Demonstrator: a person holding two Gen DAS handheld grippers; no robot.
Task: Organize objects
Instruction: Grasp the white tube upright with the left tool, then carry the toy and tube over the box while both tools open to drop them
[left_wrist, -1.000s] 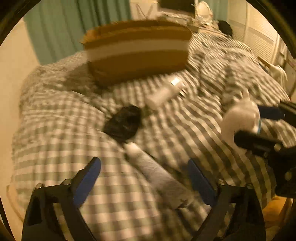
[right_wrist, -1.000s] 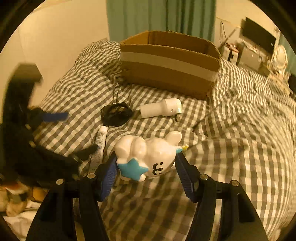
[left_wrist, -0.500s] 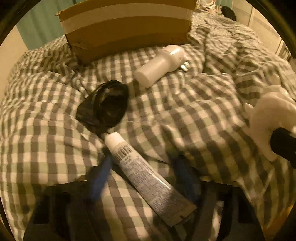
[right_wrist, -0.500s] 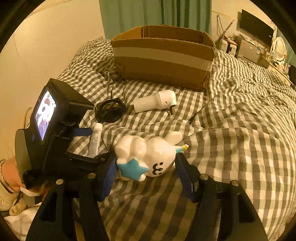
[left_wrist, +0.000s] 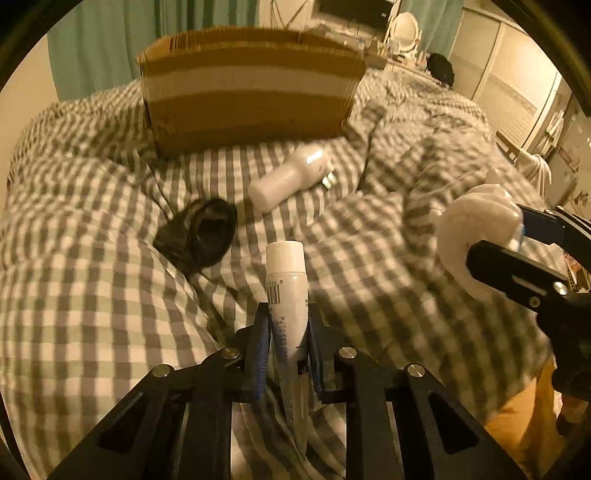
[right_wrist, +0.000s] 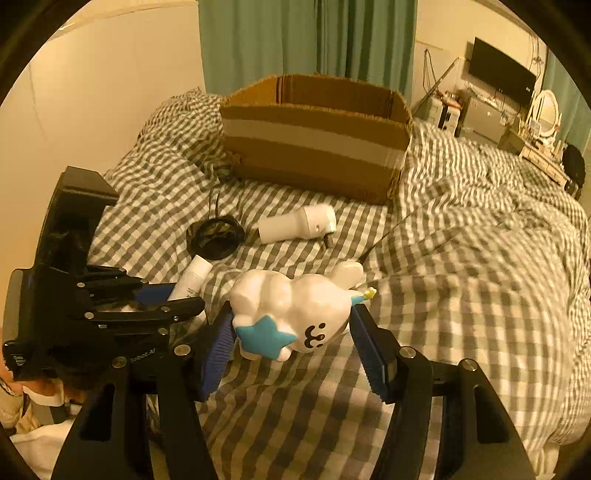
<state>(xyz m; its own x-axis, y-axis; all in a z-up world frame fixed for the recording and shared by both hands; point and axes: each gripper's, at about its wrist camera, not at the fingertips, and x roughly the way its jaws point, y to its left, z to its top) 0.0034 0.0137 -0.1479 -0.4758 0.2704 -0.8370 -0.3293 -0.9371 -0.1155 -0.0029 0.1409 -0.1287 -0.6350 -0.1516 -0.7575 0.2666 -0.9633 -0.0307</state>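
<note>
A bed under a rumpled grey-and-white checked duvet fills the room in warm, dim yellow light. Behind the bed hang teal curtains, with a plain cream wall to their left. Right of the curtains, a dark flat screen is mounted above cluttered low furniture with a round mirror.

Duvet: grey-and-white check. Cardboard box: brown, 1 pale band. Cloud toy: white, blue star, black face. Tube: white, barcode. Bottle: white. Coiled item: black. Curtains: teal.
</note>
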